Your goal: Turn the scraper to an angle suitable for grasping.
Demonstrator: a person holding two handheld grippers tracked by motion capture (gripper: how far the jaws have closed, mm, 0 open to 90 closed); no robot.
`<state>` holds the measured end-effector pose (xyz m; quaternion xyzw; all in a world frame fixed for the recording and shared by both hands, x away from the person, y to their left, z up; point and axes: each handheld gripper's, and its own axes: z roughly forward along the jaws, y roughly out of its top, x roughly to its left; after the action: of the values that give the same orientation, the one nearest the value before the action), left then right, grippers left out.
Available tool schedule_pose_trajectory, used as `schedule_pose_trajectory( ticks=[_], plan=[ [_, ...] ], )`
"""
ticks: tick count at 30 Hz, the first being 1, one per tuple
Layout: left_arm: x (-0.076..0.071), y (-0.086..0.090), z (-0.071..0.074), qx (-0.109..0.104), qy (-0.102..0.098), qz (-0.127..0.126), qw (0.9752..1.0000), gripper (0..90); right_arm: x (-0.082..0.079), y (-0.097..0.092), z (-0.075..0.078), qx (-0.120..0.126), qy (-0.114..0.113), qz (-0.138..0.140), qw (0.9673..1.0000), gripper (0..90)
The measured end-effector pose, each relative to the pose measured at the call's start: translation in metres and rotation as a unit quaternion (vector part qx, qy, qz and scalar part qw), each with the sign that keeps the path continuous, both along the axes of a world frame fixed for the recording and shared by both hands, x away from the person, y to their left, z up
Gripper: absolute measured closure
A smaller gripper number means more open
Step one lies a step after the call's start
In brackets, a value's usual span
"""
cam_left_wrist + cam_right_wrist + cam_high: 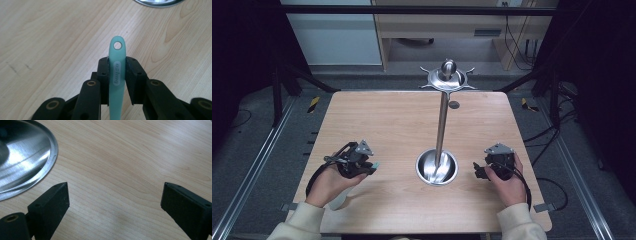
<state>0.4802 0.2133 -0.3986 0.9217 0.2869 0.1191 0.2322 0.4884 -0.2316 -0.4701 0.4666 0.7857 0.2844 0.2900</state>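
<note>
A teal utensil handle (117, 75) with a round hole at its tip and a grey label sticks out between the jaws of my left gripper (117, 63), which is shut on it. In the high view the left gripper (368, 166) is low over the table's left front, with the teal tip (375, 165) pointing right toward a steel stand. The stand has a round dished base (437, 167), a thin pole (441, 120) and a hooked crown (448, 77). My right gripper (479, 171) (115, 192) stands open just right of the base, with bare wood between its jaws.
The wooden table (387, 120) has a small dark disc (454, 104) near its far edge behind the pole. The stand's base rim (157, 3) lies ahead of the left gripper, and the base (22, 162) is close to the right gripper's left jaw.
</note>
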Motion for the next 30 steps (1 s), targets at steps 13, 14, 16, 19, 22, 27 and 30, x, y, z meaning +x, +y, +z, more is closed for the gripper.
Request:
schedule_pose_trajectory(
  ticks=[13, 14, 16, 19, 22, 27, 30],
  plan=[
    [-0.027, -0.001, 0.034, -0.03, -0.062, 0.005, 0.9976, 74.4, -0.003, 0.0, -0.002, 0.009, -0.017, 0.009, 0.9998, 8.8],
    [-0.029, -0.002, 0.036, -0.03, -0.063, 0.004, 0.9976, 74.4, -0.003, 0.0, -0.002, 0.011, -0.017, 0.01, 0.9997, 8.8],
    [-0.03, -0.001, 0.038, -0.035, -0.067, 0.002, 0.9971, 74.4, -0.003, 0.0, -0.002, 0.009, -0.016, 0.011, 0.9998, 8.8],
    [-0.032, -0.001, 0.046, -0.04, -0.071, 0.001, 0.9967, 74.3, -0.003, 0.0, -0.003, 0.006, -0.02, 0.014, 0.9997, 8.8],
    [-0.031, -0.001, 0.049, -0.042, -0.074, 0.001, 0.9963, 74.4, -0.003, 0.0, -0.003, 0.006, -0.02, 0.016, 0.9997, 8.8],
    [-0.036, -0.006, 0.061, -0.054, -0.095, -0.012, 0.9939, 74.3, -0.003, 0.0, -0.004, 0.004, -0.026, 0.017, 0.9995, 8.8],
    [-0.036, -0.009, 0.065, -0.055, -0.097, -0.016, 0.9936, 74.4, -0.003, -0.001, -0.004, 0.003, -0.03, 0.02, 0.9994, 8.7]
  ],
)
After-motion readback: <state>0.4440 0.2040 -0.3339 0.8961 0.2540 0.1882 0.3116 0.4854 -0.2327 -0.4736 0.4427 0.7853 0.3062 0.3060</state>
